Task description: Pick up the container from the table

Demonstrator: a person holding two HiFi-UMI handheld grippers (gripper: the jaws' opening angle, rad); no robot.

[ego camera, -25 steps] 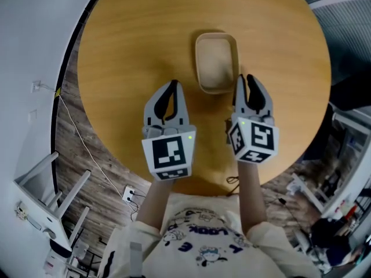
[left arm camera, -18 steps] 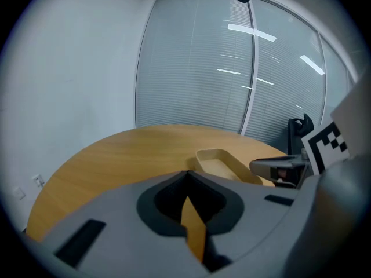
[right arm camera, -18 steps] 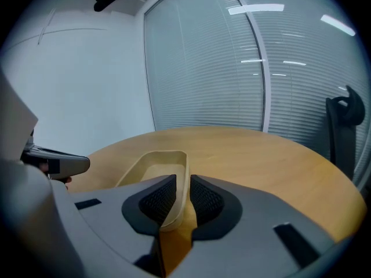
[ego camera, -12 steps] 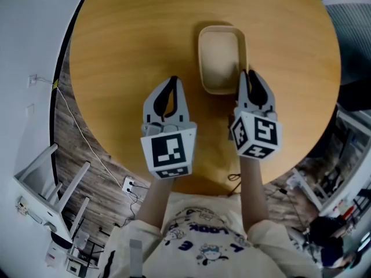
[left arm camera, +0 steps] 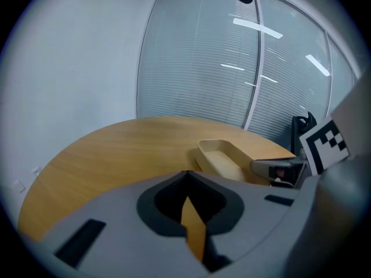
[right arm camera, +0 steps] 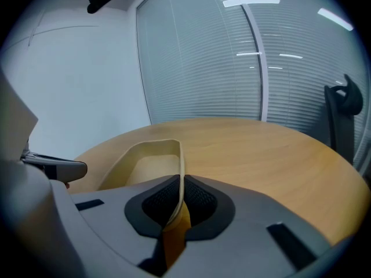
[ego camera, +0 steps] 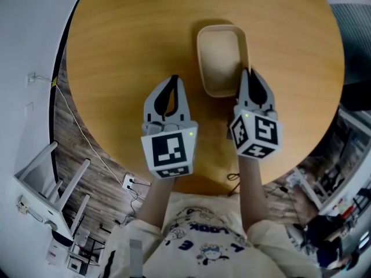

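An empty beige oblong container (ego camera: 220, 57) lies on the round wooden table (ego camera: 127, 45), long side pointing away from me. My right gripper (ego camera: 247, 74) is shut on its right wall near the near corner. In the right gripper view the thin rim (right arm camera: 177, 155) runs straight into the right gripper (right arm camera: 181, 182) between the pressed pads. To the container's left, my left gripper (ego camera: 173, 81) hovers over bare wood, shut with nothing in it. From the left gripper (left arm camera: 186, 175) view the container (left arm camera: 223, 158) sits ahead and to the right, beside the other gripper's body.
The table's near edge (ego camera: 191, 181) curves just under my forearms. A white stool (ego camera: 52, 184) and a cable (ego camera: 87, 149) are on the floor at the left. A black office chair (right arm camera: 343, 117) stands beyond the table's right side, before the window blinds.
The right gripper has slid forward along the container's right wall and its jaws have narrowed onto the rim. The left gripper has stayed where it was.
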